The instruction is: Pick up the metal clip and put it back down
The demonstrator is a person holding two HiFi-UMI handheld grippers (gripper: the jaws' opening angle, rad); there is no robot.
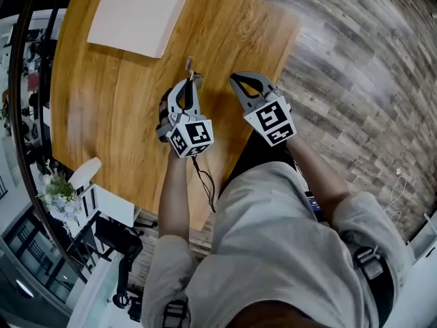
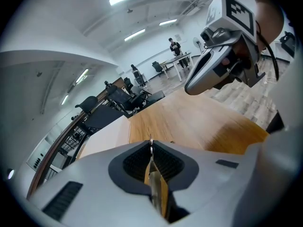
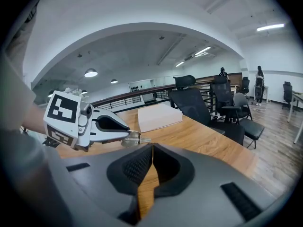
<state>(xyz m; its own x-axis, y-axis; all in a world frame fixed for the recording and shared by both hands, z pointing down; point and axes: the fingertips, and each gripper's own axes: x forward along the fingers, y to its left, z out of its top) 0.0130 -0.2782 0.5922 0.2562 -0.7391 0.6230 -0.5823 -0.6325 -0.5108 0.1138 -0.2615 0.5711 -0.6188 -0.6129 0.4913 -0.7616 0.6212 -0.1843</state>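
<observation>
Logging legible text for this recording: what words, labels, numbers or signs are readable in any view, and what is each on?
No readable words or numbers in any view.
Left gripper: its cube bears only black-and-white square patterns, no letters.
Right gripper: the same kind of patterns on its cube.
White box on the table: visible faces blank.
Metal clip: too small to show any print.

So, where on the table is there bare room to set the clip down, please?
Bare table wood lies right of the white box, ahead of the right gripper, and left of the left gripper. It is tight between them.
</observation>
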